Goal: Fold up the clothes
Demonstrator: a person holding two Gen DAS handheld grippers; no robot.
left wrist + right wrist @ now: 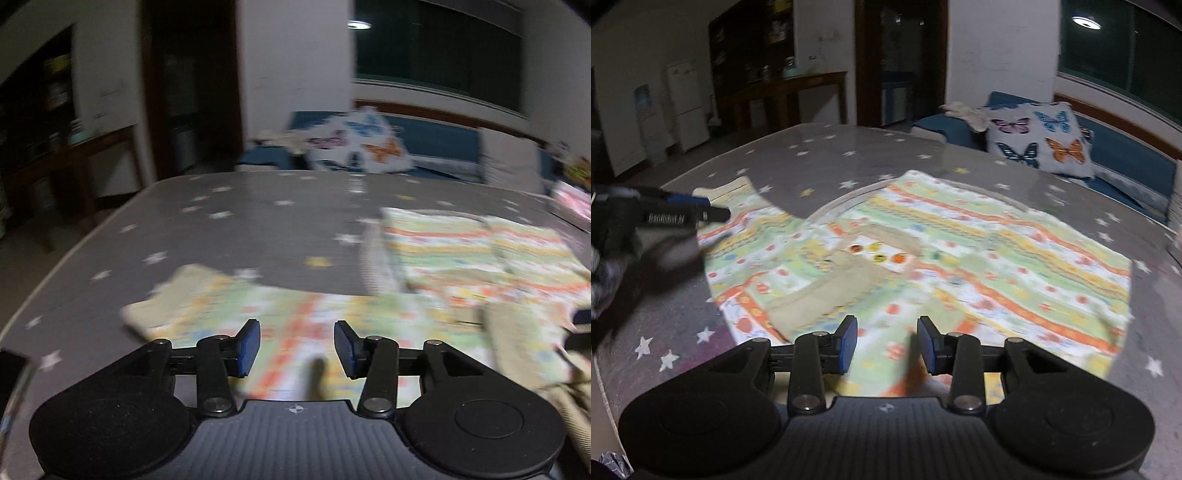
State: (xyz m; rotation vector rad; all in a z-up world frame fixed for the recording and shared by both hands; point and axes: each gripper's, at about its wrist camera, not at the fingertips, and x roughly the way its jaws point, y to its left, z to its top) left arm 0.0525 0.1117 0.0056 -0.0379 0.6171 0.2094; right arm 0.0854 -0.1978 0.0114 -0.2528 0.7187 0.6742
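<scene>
A child's garment (pixel 979 236) with green, orange and yellow stripes lies spread on the grey star-print table cover (pixel 820 155). Its beige inner facing (pixel 846 284) and a row of coloured buttons (pixel 886 256) show near the middle. My right gripper (pixel 886 345) hovers over the near hem, open, with nothing between its blue pads. In the left wrist view the same garment (pixel 295 314) is blurred, with a doubled-over part (pixel 480 251) at the right. My left gripper (pixel 297 347) is open above the cloth and grips nothing. It also appears as a blurred dark shape, the left gripper (pixel 713 212), over the sleeve at the left.
A butterfly cushion (pixel 1038 136) and pale cloth sit on a blue sofa (pixel 1130 162) behind the table. A wooden sideboard (pixel 790 92) and a white fridge (pixel 685 103) stand at the back left. The table's far edge (pixel 192 179) curves off to the left.
</scene>
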